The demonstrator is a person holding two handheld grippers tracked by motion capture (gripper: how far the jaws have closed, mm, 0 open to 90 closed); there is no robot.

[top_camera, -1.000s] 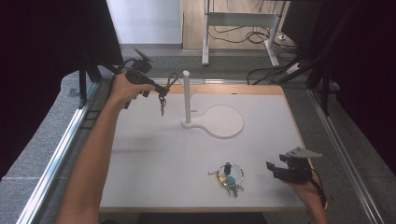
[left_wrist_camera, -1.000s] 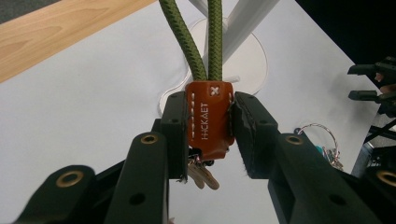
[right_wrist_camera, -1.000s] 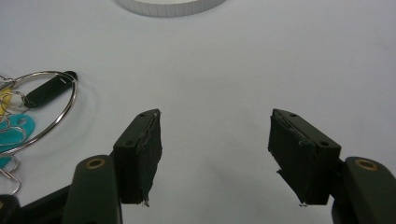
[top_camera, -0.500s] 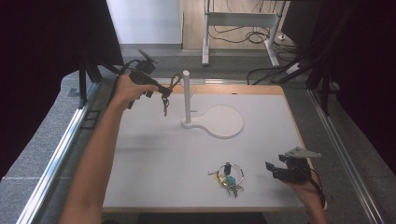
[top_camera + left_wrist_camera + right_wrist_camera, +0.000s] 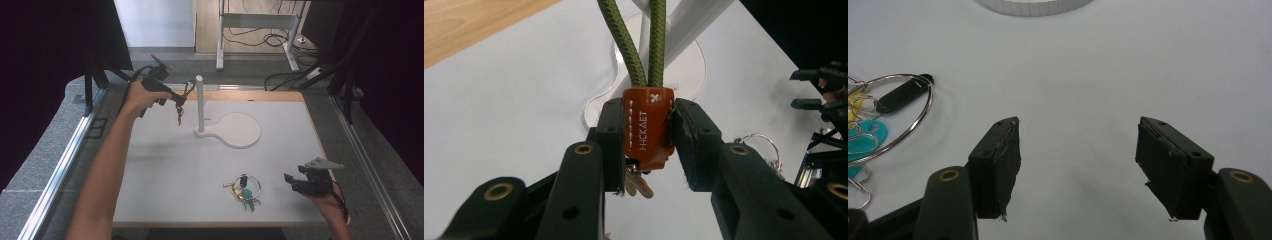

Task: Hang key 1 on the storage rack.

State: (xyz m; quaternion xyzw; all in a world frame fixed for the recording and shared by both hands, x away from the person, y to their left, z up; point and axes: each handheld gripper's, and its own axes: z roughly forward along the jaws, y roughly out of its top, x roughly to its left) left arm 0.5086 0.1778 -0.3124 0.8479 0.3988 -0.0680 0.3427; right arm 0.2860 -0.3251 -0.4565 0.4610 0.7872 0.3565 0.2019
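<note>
Keys on a green cord (image 5: 179, 107) are dangling from the left gripper (image 5: 176, 99) just beside the white post (image 5: 200, 102). Left gripper view: jaws are clenching the cord's orange tag (image 5: 648, 127). Right gripper view: jaws are standing released over the table (image 5: 1128, 65), near a key ring (image 5: 885, 122).

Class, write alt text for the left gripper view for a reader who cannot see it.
The left gripper is shut on an orange leather tag with a green cord loop running up toward a white stand. Keys hang below the tag.
</note>
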